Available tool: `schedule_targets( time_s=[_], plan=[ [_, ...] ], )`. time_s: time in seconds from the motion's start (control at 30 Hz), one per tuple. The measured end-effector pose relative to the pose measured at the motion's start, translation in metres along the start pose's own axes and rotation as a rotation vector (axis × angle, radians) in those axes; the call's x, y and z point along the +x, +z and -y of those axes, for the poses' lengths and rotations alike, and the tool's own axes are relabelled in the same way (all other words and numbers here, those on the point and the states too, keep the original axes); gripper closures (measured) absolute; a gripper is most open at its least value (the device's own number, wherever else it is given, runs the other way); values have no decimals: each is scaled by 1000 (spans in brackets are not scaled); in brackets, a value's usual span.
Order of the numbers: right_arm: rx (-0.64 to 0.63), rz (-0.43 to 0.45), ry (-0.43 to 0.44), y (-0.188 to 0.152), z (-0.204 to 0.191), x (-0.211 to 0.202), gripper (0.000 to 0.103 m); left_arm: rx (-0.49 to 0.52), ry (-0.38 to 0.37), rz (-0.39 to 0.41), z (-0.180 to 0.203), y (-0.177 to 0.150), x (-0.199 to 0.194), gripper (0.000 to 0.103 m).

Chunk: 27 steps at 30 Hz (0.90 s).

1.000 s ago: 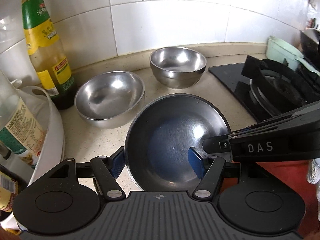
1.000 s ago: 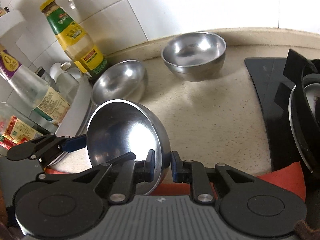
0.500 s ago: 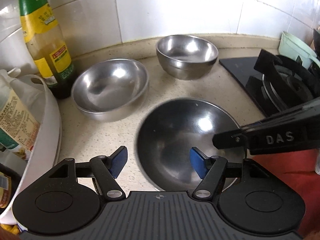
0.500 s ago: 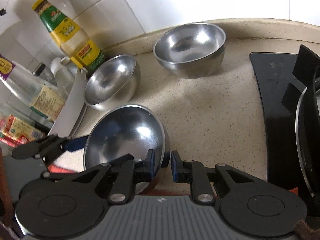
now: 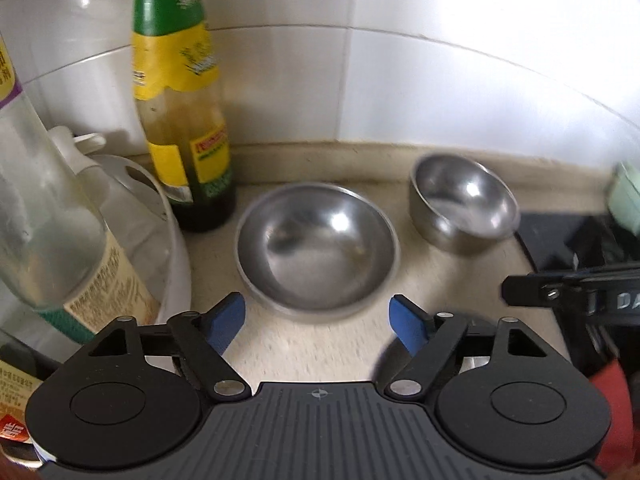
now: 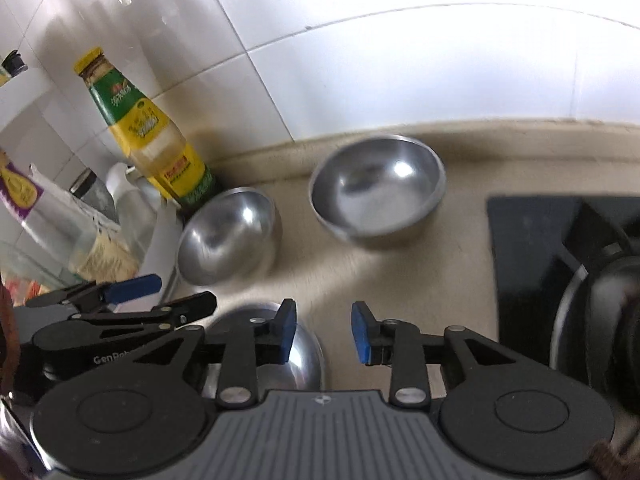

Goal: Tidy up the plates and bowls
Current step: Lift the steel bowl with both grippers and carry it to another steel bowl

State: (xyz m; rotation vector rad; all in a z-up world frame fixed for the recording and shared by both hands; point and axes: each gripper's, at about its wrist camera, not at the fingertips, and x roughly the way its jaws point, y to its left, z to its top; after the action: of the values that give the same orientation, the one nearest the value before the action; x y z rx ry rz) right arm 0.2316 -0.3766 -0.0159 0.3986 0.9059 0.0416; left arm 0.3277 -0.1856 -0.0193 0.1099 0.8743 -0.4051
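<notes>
Three steel bowls stand on the beige counter. A wide shallow bowl sits just ahead of my open, empty left gripper; it also shows in the right wrist view. A deeper bowl stands by the wall, also in the right wrist view. A third bowl rests on the counter under my right gripper, which is open and apart from it. The left gripper shows at the left of the right wrist view.
A green and yellow sauce bottle stands by the tiled wall. A white tub with bottles is at the left. A black gas stove with a pan is at the right. The right gripper's body is at the right.
My right gripper has opened and let go of the third bowl, which now rests on the counter. My left gripper has drawn away from that bowl and turned toward the wide shallow bowl.
</notes>
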Motion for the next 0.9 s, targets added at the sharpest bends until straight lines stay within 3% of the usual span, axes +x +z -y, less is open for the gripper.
schedule_targets(
  time_s=[0.23,0.63,0.73,0.8,0.9],
  plan=[
    [45,-56,87,39,-10,51,74,-120,58,-15,-3,12,22,18],
    [9,-130,132,69,-27,109,74,-238,62,-90,-18,15,53,19],
    [-27,-128,121,75,-33,113,73,-237,60,-95,-20,13,56,27],
    [-35,-126,110,75,-36,114,74,-243,37,-105,-23,10,59,38],
    [-134,-104,57,73,-49,112,77,-228,57,-101,-23,9,62,45]
  ],
)
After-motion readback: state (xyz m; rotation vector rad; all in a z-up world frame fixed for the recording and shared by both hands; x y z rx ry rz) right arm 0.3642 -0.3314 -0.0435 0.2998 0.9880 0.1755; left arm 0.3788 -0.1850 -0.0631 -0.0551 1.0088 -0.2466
